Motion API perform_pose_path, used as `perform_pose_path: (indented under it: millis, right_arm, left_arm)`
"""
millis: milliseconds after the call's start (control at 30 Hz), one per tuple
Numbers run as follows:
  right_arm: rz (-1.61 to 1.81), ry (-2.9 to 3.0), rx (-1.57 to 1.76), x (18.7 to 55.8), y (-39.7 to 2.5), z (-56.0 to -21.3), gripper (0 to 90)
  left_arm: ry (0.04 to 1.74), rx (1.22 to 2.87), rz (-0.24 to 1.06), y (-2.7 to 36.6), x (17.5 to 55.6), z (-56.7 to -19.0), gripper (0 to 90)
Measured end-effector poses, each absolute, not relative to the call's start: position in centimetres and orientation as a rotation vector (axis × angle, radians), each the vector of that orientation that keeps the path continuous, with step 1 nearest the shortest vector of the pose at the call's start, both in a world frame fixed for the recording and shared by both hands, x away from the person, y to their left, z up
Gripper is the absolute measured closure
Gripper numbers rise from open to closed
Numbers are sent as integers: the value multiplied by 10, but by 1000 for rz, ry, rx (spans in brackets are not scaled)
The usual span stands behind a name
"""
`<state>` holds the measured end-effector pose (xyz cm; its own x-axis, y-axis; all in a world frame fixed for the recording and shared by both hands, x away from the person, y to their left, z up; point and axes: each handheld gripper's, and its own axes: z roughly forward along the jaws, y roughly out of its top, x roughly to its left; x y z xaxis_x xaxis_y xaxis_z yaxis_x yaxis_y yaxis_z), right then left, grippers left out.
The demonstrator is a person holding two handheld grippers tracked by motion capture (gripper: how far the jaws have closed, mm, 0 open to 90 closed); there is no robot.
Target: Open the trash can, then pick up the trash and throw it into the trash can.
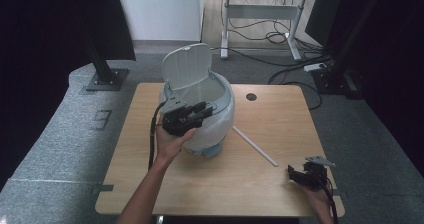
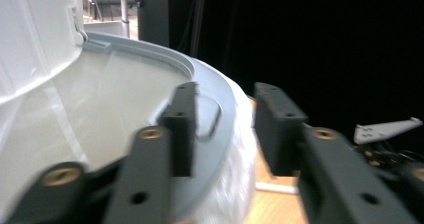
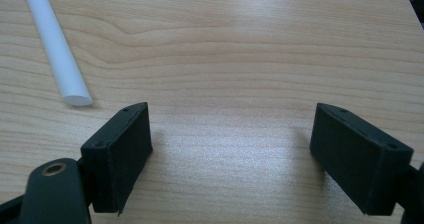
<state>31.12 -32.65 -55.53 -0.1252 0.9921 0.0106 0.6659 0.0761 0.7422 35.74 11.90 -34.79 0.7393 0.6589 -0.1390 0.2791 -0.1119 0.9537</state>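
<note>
1. A rounded white plastic bin (image 1: 200,111) stands at the back-left middle of the wood-grain table (image 1: 280,129), its ribbed lid (image 1: 186,66) tipped up.
2. The left gripper (image 2: 224,129) has its jaws parted astride the bin's smooth grey rim (image 2: 220,91); contact is too blurred to judge.
3. A thin white bag (image 2: 235,184) seems to drape over the rim.
4. The right gripper (image 3: 231,154) rests with its jaws wide and empty on the table near a matte white tube (image 3: 55,46).

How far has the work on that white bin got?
Done: the bin's lid stands open. In hand: the left gripper, jaws apart, straddles the grey rim. Left: the white rod lies untouched on the table; the right gripper rests open near it.
</note>
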Motion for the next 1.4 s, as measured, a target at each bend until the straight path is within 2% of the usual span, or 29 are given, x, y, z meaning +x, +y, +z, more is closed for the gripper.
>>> perform_pose_path:
  millis: [67, 133, 333, 600, 833, 1400]
  right_arm:
    - [833, 1847, 1638, 311, -326, -555, 165]
    - [831, 1848, 1635, 311, -327, -555, 165]
    - [831, 1848, 1635, 311, -327, -556, 165]
    - [831, 1848, 1635, 311, -327, -556, 164]
    - [830, 1848, 1632, 311, -326, -555, 169]
    - [780, 1862, 1540, 311, -313, -547, 201]
  left_arm:
    - [744, 1717, 404, 125, 346, -351, 485]
    - [743, 1726, 433, 132, 337, -355, 435]
    - [786, 1691, 452, 156, 318, -373, 351]
    - [840, 1747, 499, 172, 312, -410, 339]
    - [891, 1811, 467, 177, 315, -443, 340]
    - [951, 1851, 424, 178, 317, -469, 339]
